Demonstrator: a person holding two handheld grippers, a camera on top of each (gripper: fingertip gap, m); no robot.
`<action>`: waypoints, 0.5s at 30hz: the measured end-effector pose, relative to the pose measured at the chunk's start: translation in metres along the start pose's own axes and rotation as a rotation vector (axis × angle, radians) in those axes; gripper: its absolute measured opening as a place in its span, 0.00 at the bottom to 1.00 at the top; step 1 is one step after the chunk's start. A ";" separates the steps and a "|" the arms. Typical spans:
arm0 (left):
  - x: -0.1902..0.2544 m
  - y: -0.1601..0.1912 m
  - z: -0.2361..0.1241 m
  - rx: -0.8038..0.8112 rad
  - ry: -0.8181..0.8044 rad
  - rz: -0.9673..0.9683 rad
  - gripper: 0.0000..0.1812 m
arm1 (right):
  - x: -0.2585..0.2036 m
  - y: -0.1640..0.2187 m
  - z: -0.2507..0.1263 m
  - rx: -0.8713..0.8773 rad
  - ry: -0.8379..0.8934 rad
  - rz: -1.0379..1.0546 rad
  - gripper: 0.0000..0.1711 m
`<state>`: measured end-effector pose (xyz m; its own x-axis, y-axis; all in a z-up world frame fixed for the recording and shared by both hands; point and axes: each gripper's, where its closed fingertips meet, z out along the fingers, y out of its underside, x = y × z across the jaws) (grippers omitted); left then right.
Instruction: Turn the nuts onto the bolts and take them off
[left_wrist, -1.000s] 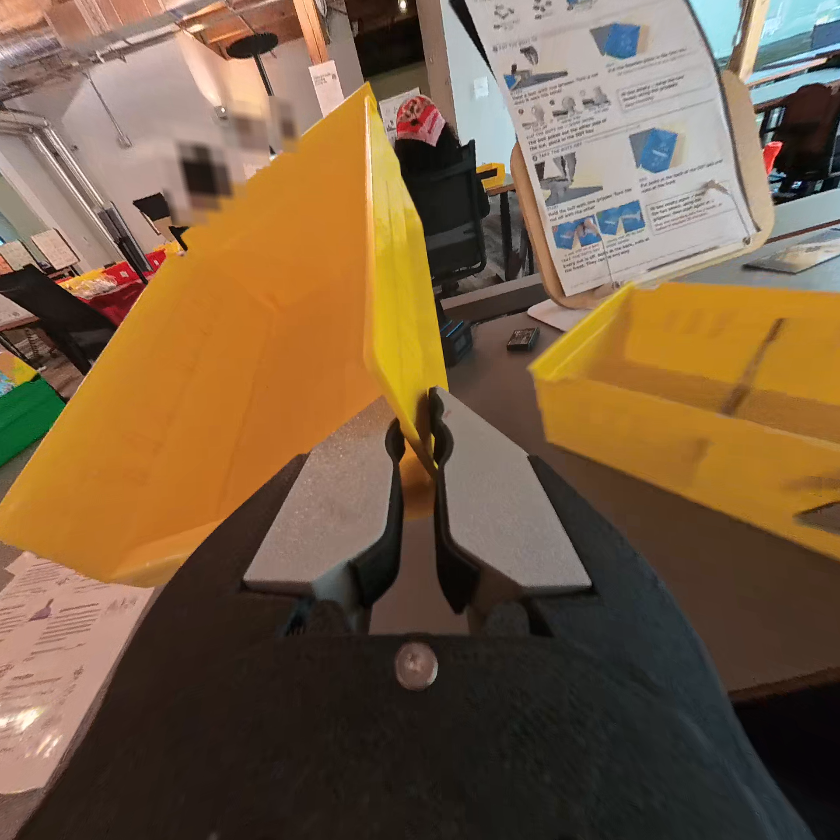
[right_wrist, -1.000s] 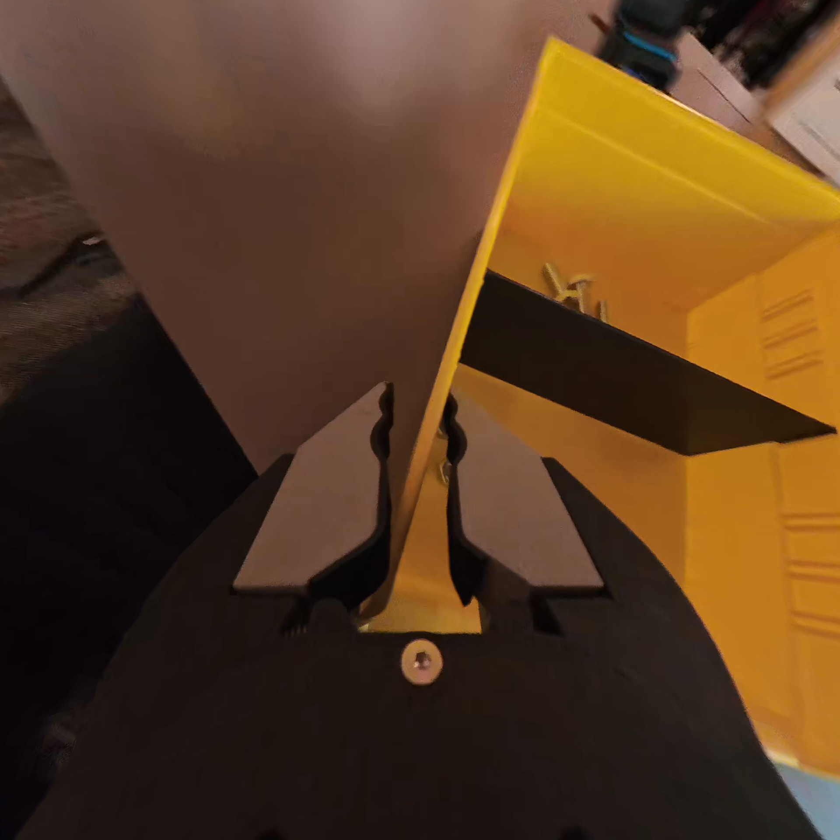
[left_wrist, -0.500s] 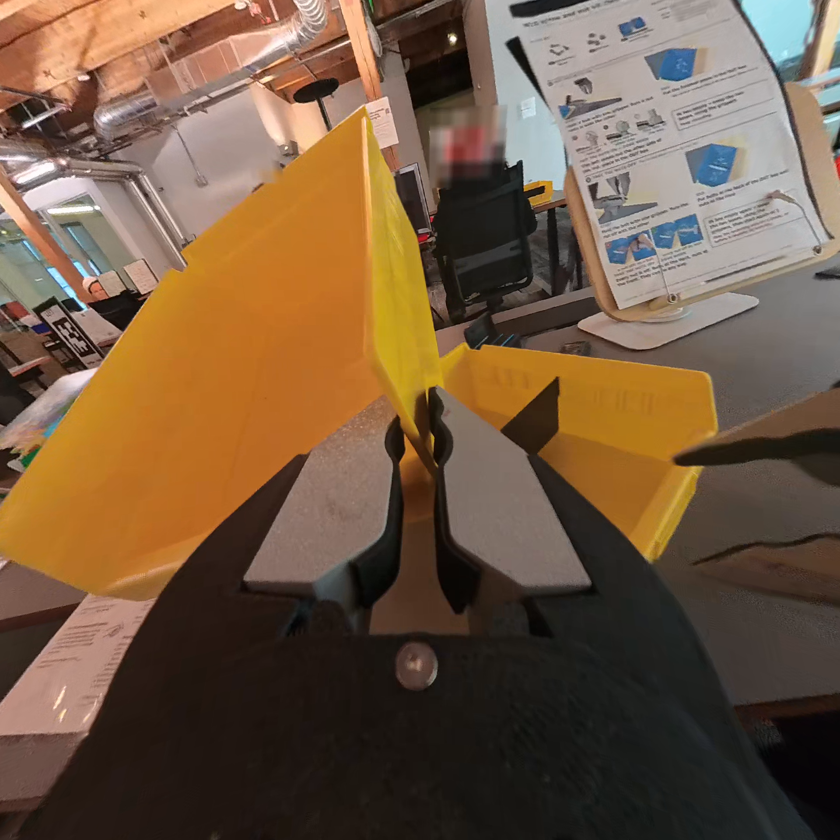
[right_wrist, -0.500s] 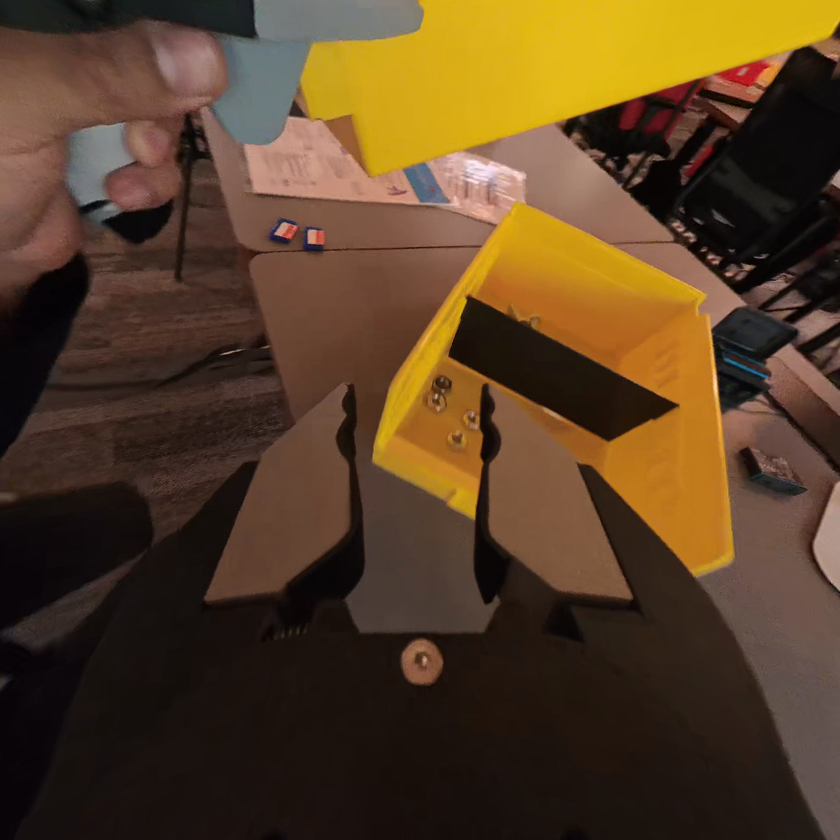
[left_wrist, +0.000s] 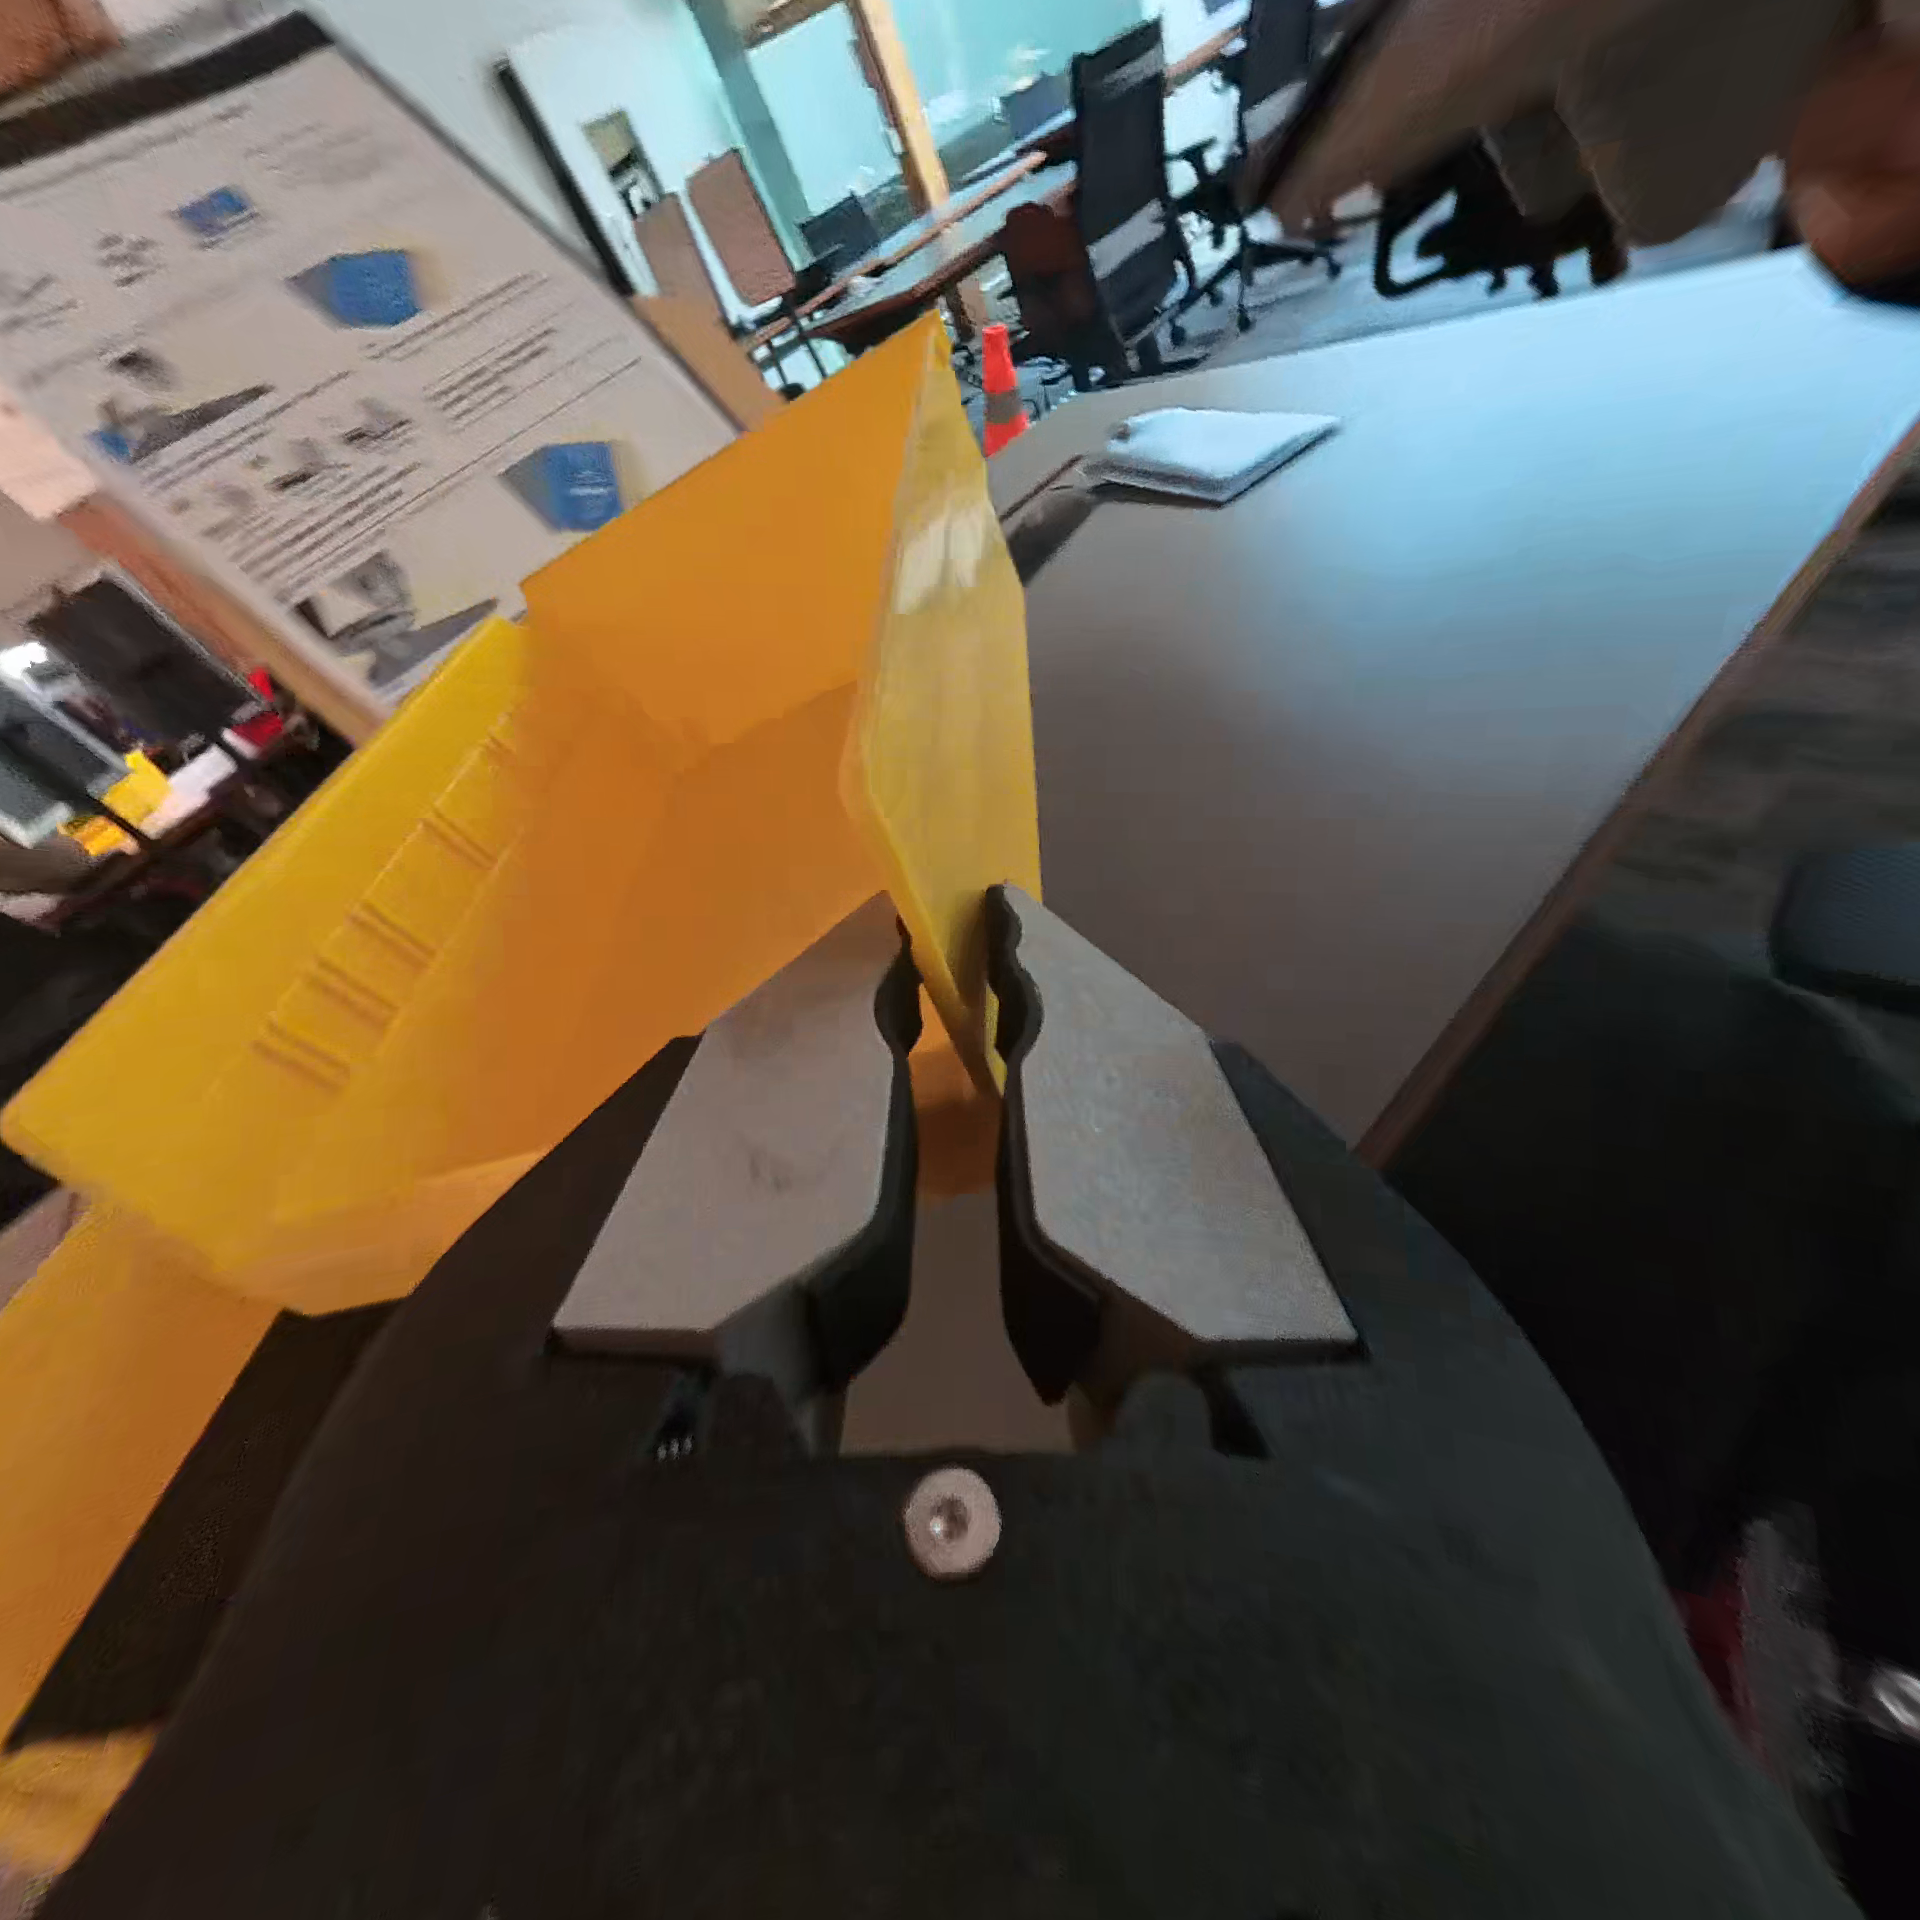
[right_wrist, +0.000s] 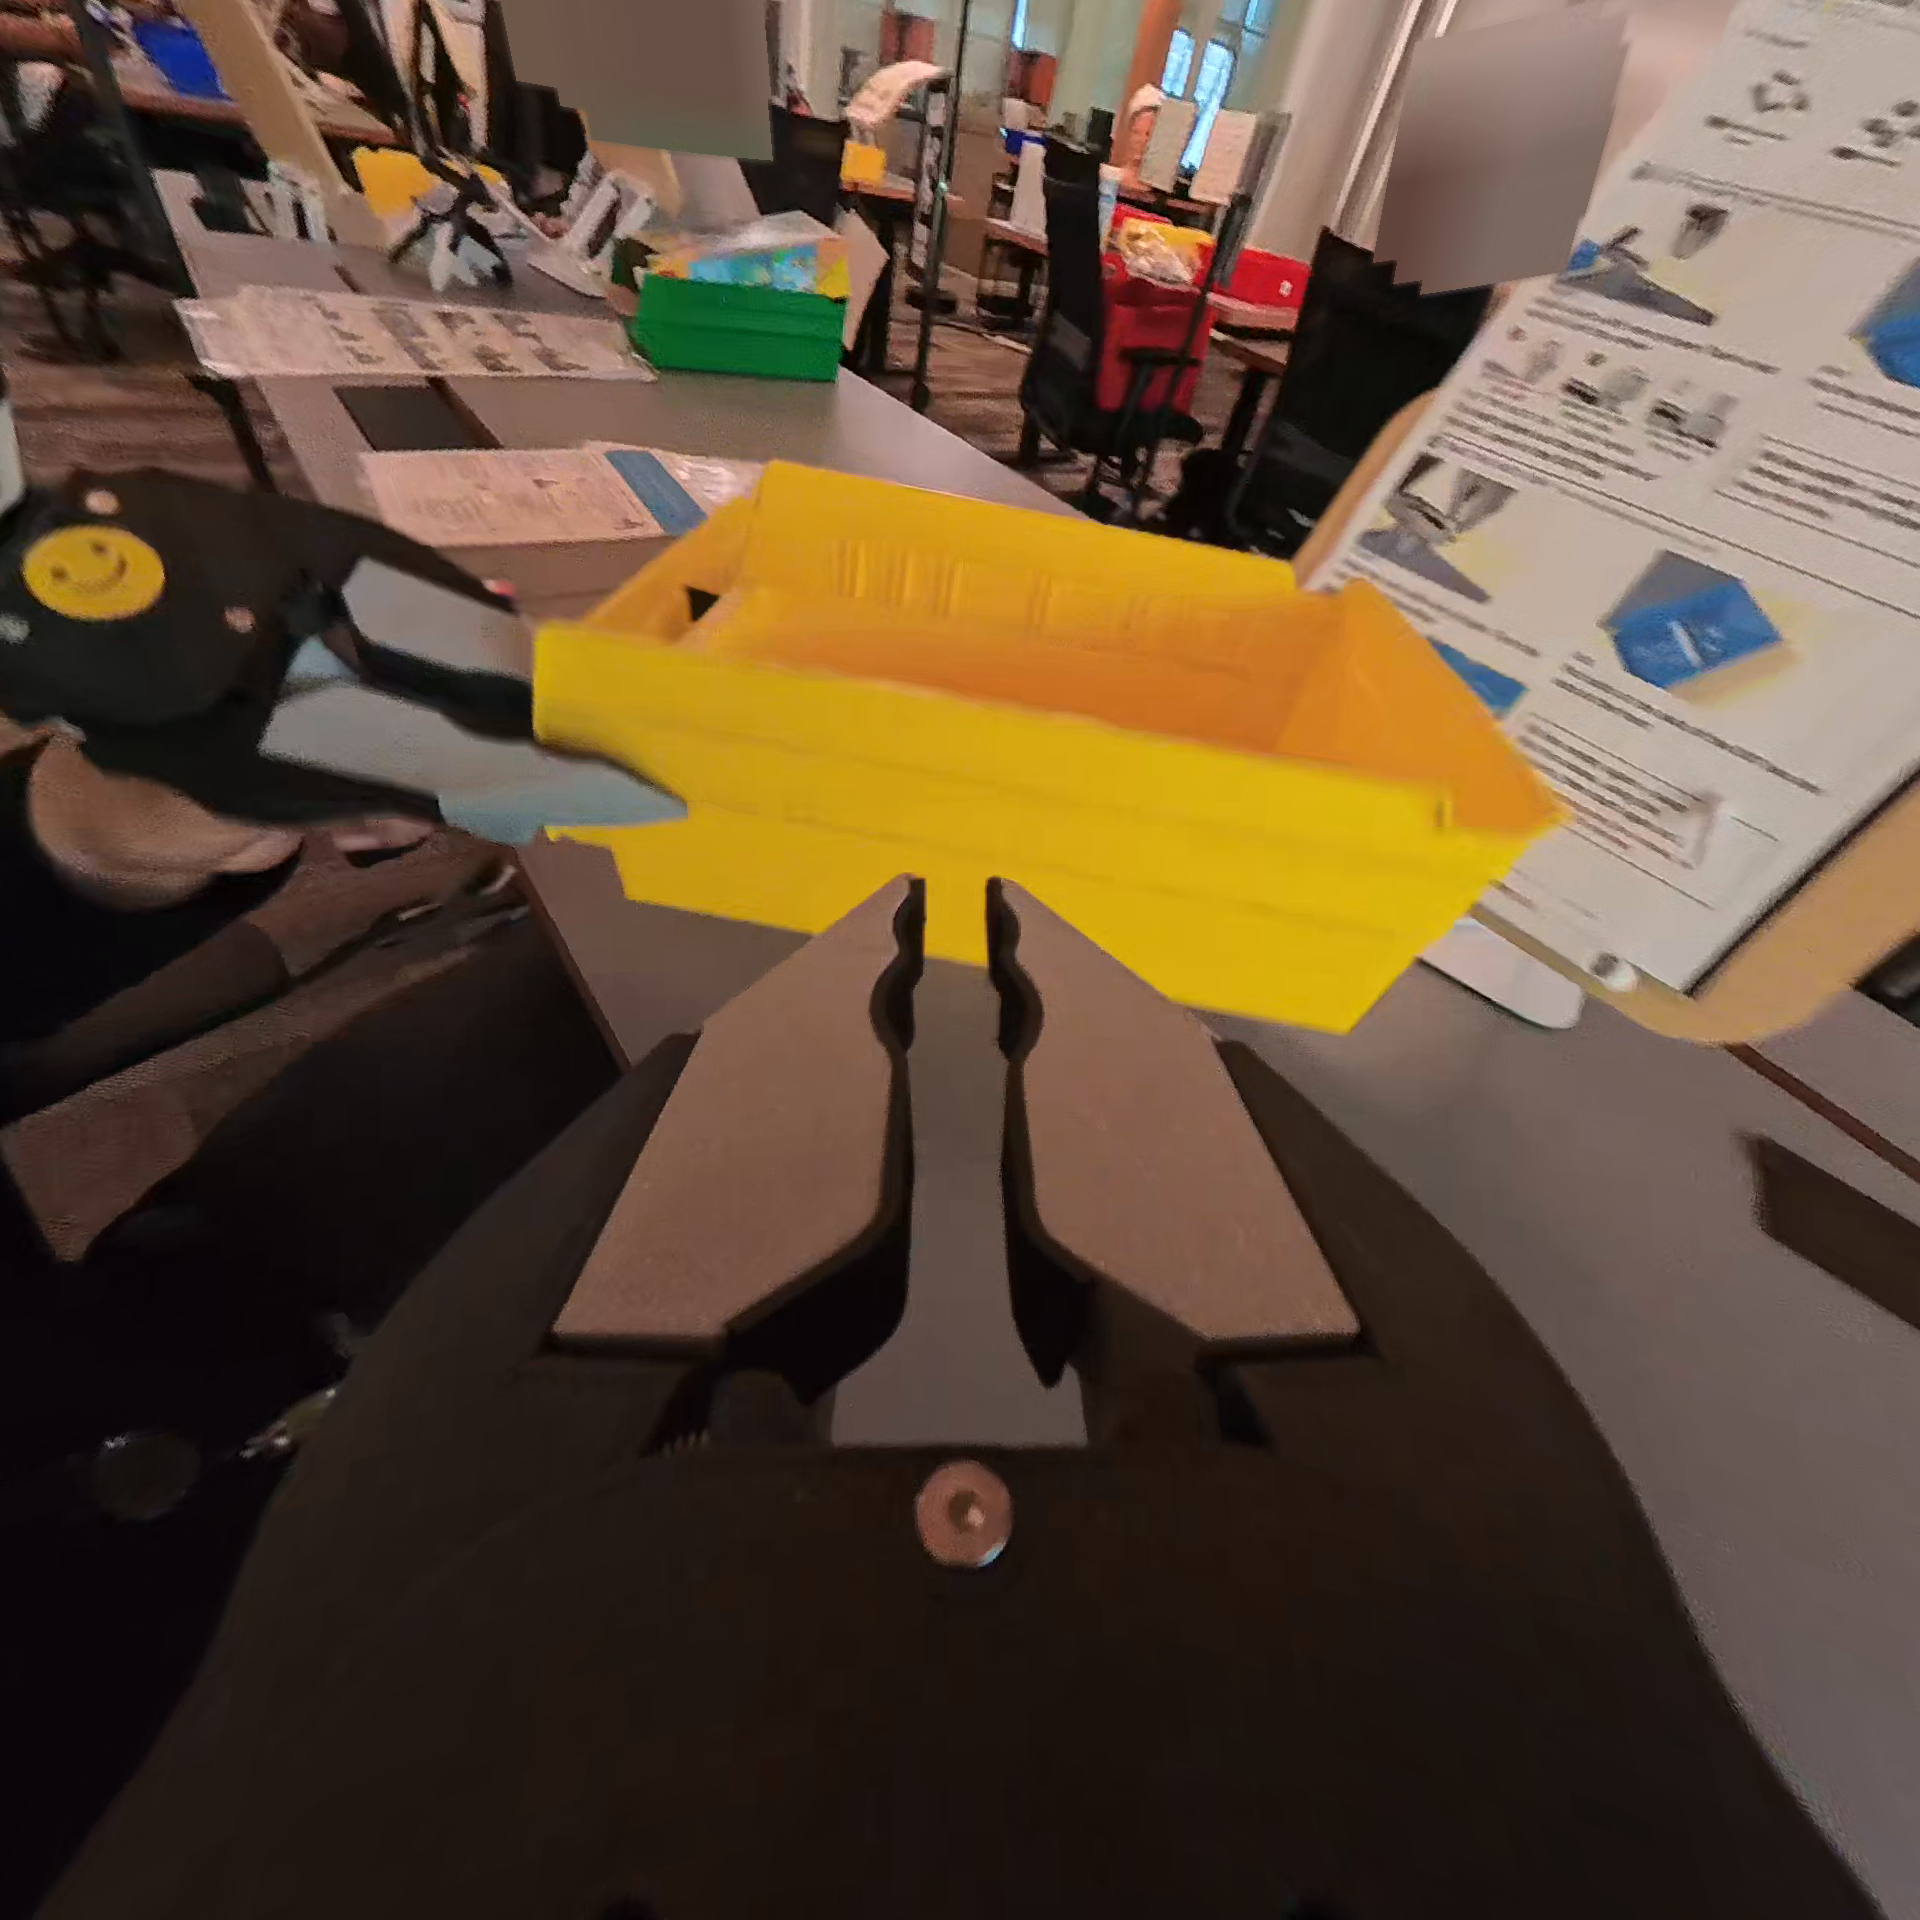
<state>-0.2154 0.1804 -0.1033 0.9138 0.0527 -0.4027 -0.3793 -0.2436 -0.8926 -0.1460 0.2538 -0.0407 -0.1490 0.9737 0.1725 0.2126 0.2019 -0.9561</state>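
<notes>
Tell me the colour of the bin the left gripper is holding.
Yellow. The bin, pinched at its end wall by the left gripper, shows best in the right wrist view.

Print on the instruction sheet at the right of the frame is showing only as blur; nothing is reading clearly anywhere.

The yellow bin fills the space right ahead of the right gripper. A paper stand blocks the far right. The grey table past the bin's right side looks bare, maybe blurry.
</notes>
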 end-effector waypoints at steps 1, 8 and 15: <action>0.014 0.000 0.013 -0.011 0.005 0.036 0.04 | 0.008 0.001 -0.007 -0.006 0.029 -0.009 0.06; 0.080 -0.009 0.084 -0.022 0.094 0.146 0.04 | 0.031 -0.002 -0.024 0.029 0.118 -0.026 0.06; 0.110 0.022 0.125 -0.082 0.190 0.053 0.04 | 0.036 0.031 0.007 -0.103 0.086 0.005 0.08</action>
<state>-0.1408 0.3017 -0.1923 0.9068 -0.1436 -0.3964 -0.4216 -0.3197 -0.8486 -0.1519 0.2949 -0.0663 -0.0650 0.9794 0.1914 0.3118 0.2021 -0.9284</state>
